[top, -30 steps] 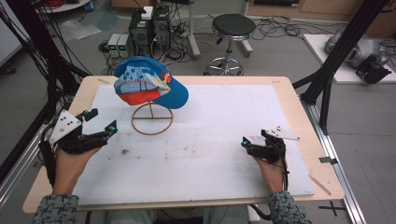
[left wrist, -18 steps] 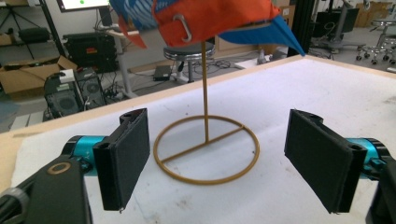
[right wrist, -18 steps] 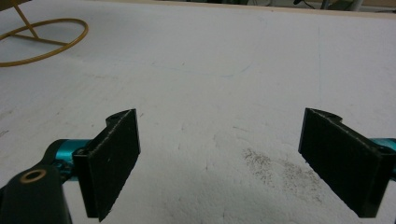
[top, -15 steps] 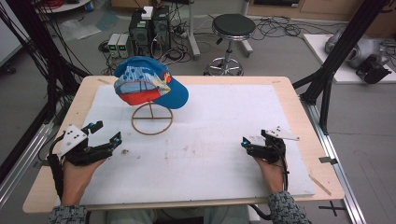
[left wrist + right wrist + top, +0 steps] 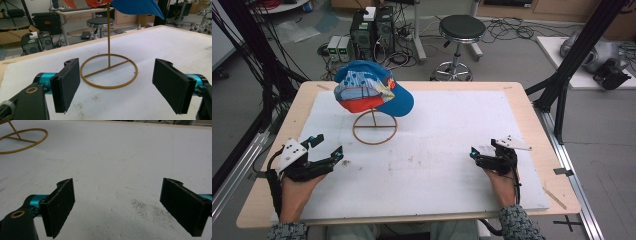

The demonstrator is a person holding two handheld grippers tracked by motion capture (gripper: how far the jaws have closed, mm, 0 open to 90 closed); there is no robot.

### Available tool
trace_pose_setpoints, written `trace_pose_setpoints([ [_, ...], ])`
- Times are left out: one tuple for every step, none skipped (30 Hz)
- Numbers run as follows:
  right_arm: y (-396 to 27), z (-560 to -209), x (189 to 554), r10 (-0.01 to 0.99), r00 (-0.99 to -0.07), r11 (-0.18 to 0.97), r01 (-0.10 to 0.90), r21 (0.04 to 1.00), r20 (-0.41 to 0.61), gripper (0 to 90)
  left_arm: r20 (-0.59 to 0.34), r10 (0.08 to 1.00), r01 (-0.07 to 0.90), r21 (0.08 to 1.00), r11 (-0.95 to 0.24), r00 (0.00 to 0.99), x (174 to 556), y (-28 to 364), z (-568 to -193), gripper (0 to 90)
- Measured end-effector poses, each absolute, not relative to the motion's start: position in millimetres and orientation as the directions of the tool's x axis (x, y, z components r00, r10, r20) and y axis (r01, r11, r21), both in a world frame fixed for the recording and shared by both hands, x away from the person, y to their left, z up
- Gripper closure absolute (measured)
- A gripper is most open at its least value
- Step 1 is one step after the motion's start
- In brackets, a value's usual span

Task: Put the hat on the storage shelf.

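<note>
A blue cap with red and patterned panels rests on top of a gold wire stand at the back left of the white mat. My left gripper lies on the mat to the near left of the stand's ring, open and holding nothing. In the left gripper view its pads frame the stand's post, with the cap's brim above. My right gripper rests open at the near right, its jaws over bare mat. The stand's ring shows far off.
The white mat covers most of the wooden table. Black frame posts rise by the right and left edges. A stool and computer boxes stand on the floor beyond the far edge.
My left gripper has drawn back toward the near edge, away from the stand, still open. The right gripper and the cap have not moved.
</note>
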State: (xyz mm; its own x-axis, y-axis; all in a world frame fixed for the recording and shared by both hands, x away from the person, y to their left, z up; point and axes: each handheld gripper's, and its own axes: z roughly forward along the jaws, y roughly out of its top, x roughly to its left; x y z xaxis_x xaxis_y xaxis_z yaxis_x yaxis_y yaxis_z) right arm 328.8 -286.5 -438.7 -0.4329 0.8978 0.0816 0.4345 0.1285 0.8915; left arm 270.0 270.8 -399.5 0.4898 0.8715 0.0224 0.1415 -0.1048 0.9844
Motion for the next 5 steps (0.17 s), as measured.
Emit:
trace_pose_setpoints([
  [-286.4, -438.8, 328.9, 0.898, -0.433, 0.128, 0.435, 0.891, 0.082, 11.8, 0.022, 0.872, 0.142, 0.984, -0.105, 0.49, 270.0, 270.8, -399.5, 22.6],
  [-286.4, -438.8, 328.9, 0.898, -0.433, 0.128, 0.435, 0.891, 0.082, 11.8, 0.023, 0.872, 0.142, 0.984, -0.106, 0.49, 269.9, 271.0, -399.7, 22.6],
  [-286.3, -438.9, 328.9, 0.897, -0.434, 0.132, 0.434, 0.891, 0.079, 11.8, 0.021, 0.872, 0.145, 0.984, -0.105, 0.489, 269.6, 271.4, -401.0, 22.6],
  [-286.3, -438.8, 328.7, 0.897, -0.434, 0.131, 0.435, 0.891, 0.081, 11.8, 0.021, 0.872, 0.145, 0.984, -0.105, 0.489, 269.6, 271.4, -401.0, 22.6],
  [-286.3, -438.8, 328.7, 0.897, -0.434, 0.131, 0.435, 0.891, 0.081, 11.8, 0.019, 0.872, 0.148, 0.983, -0.105, 0.489, 269.6, 271.6, -401.9, 22.6],
])
